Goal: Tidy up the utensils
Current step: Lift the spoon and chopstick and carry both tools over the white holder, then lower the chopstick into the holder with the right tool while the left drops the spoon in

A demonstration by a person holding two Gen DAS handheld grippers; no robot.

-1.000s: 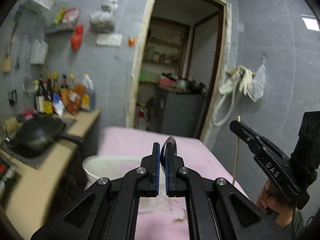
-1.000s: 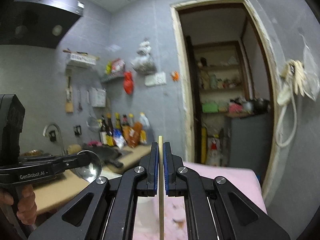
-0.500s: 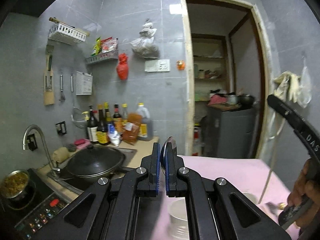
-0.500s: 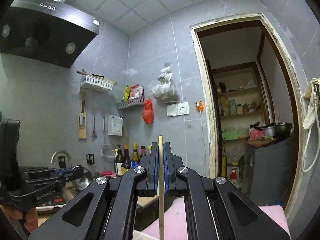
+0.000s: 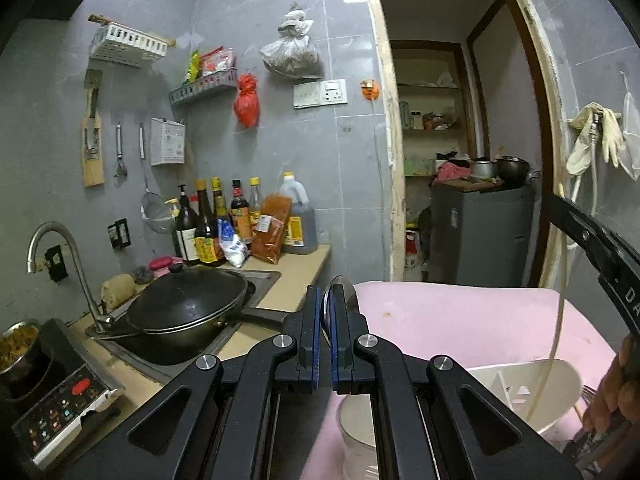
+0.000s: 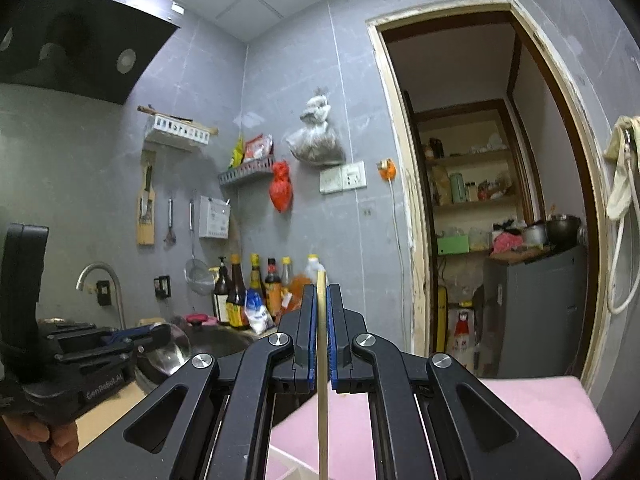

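Observation:
My left gripper (image 5: 326, 320) is shut on a metal spoon (image 5: 340, 296), whose bowl sticks up past the fingertips. The right wrist view shows the same left gripper (image 6: 132, 344) and spoon (image 6: 168, 352) at the left. My right gripper (image 6: 321, 312) is shut on a wooden chopstick (image 6: 321, 360) that stands upright between its pads. At the right edge of the left wrist view, the right gripper (image 5: 592, 240) holds the chopstick (image 5: 560, 320) so that its lower end hangs inside a white utensil holder (image 5: 540, 392). The holder sits on the pink table (image 5: 440, 320).
A white cup (image 5: 356, 432) stands just below my left gripper. Left of the table are a lidded black wok (image 5: 188, 308) in the sink, a tap (image 5: 60, 248), an induction cooker (image 5: 60, 400) and sauce bottles (image 5: 240, 220). A doorway with a grey cabinet (image 5: 480, 232) lies beyond.
Both grippers have travelled sideways and sunk a little, still shut on the spoon and the chopstick. The left view swung towards the counter, and the white holder now shows under the chopstick.

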